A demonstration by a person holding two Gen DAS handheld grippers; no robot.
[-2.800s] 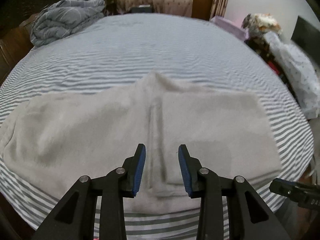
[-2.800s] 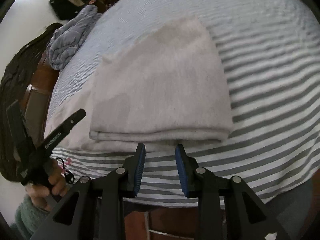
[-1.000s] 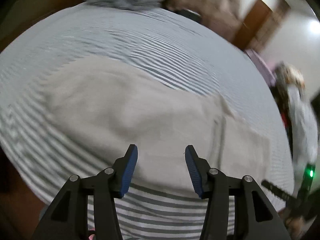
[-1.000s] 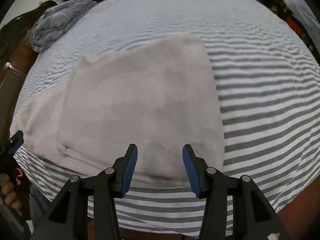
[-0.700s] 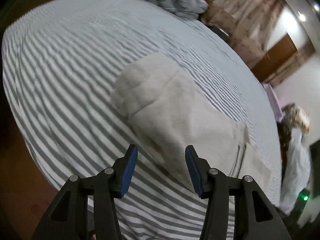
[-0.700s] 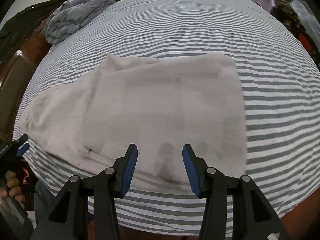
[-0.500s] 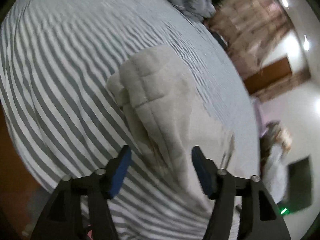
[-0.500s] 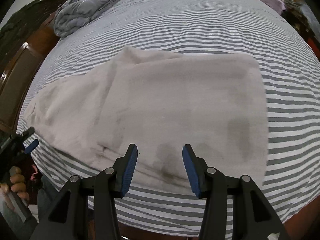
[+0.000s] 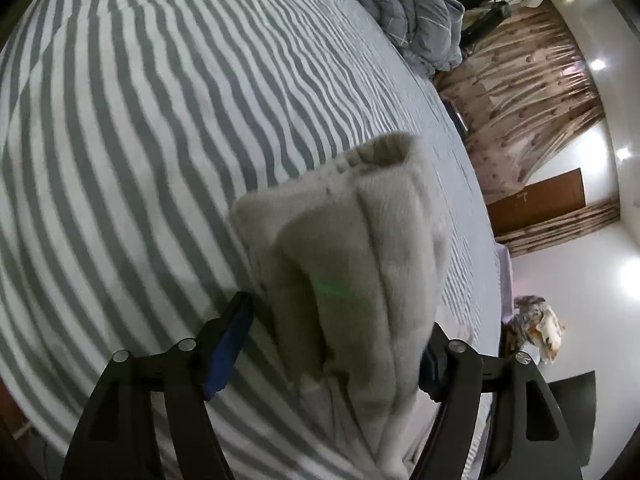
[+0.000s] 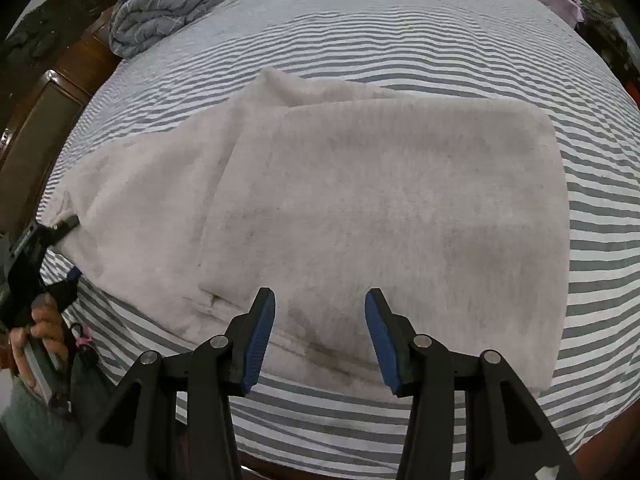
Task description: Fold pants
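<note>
Nearest in the right wrist view, the right gripper (image 10: 320,338) hangs over the near edge of the pants (image 10: 360,208), its blue pads parted about halfway with only air between them, so it holds nothing. The pants lie flat on the striped bed sheet (image 10: 400,32), close to the sheet's near edge, and make the landmark here. Judging from how they lie, the task looks partly done: the half of the pants below the right gripper is already doubled over into a neat rectangle, while a single-layer stretch runs out from that rectangle toward the left gripper (image 10: 60,236), which a hand (image 10: 30,340) holds at the garment's far left end. In the left wrist view the left gripper (image 9: 332,344) straddles that bunched end of the pants (image 9: 352,260); its jaws are opening, cloth sits between them, and neither pad can be seen pressing on it. What seems left is to bring this loose end over onto the folded rectangle and smooth it. The fabric is pale grey-beige, plush and thick, with faint darker patches near the right gripper and ridged seams at the left end. Beyond the pants, a crumpled grey quilt (image 10: 172,4) sits at the bed's far corner.
</note>
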